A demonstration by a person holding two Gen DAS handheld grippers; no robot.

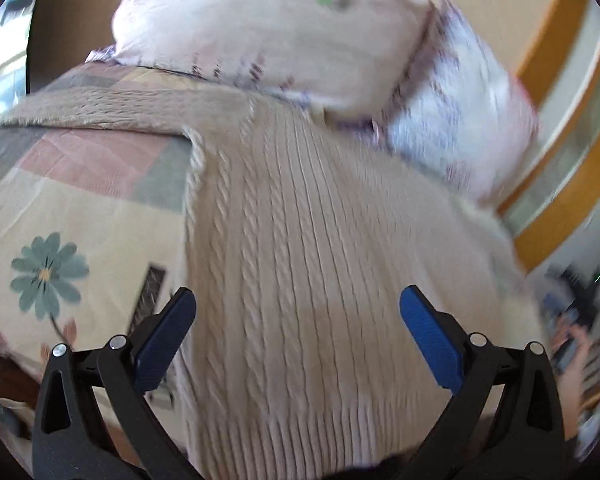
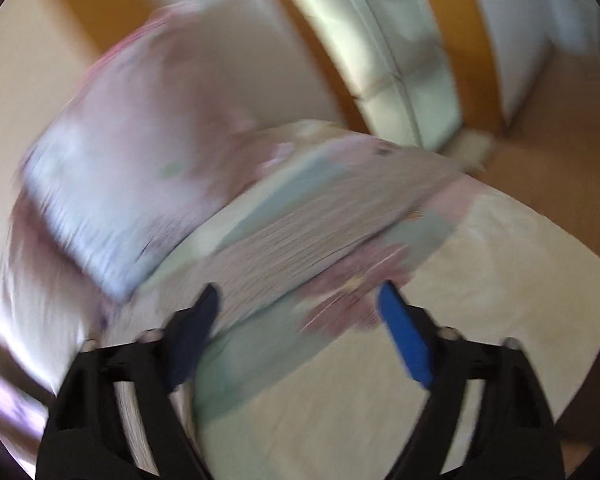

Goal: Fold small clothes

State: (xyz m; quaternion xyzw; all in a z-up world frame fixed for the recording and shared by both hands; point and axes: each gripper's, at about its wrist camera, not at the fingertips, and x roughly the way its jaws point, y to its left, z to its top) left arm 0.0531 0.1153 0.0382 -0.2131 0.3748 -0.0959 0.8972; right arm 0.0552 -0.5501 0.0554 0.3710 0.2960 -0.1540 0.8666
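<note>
- Left hand-held gripper (image 1: 298, 308), blue pads spread wide and holding nothing, hangs over the beige cable-knit sweater (image 1: 300, 240).
- Sweater lies flat on the floral patchwork bedspread (image 1: 80, 216), touching the pale pink printed pillow (image 1: 268, 28).
- Right hand-held gripper (image 2: 300, 306), pads likewise apart and empty, sits above the blurred bedspread (image 2: 480, 280).

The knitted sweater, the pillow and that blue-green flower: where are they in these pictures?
cable-knit sweater (image 1: 300, 248): left wrist view, middle of its ribbed front.
pillow (image 1: 268, 28): left wrist view, its pale printed face.
flower print (image 1: 48, 274): left wrist view, yellow centre, on the bedcover.
</note>
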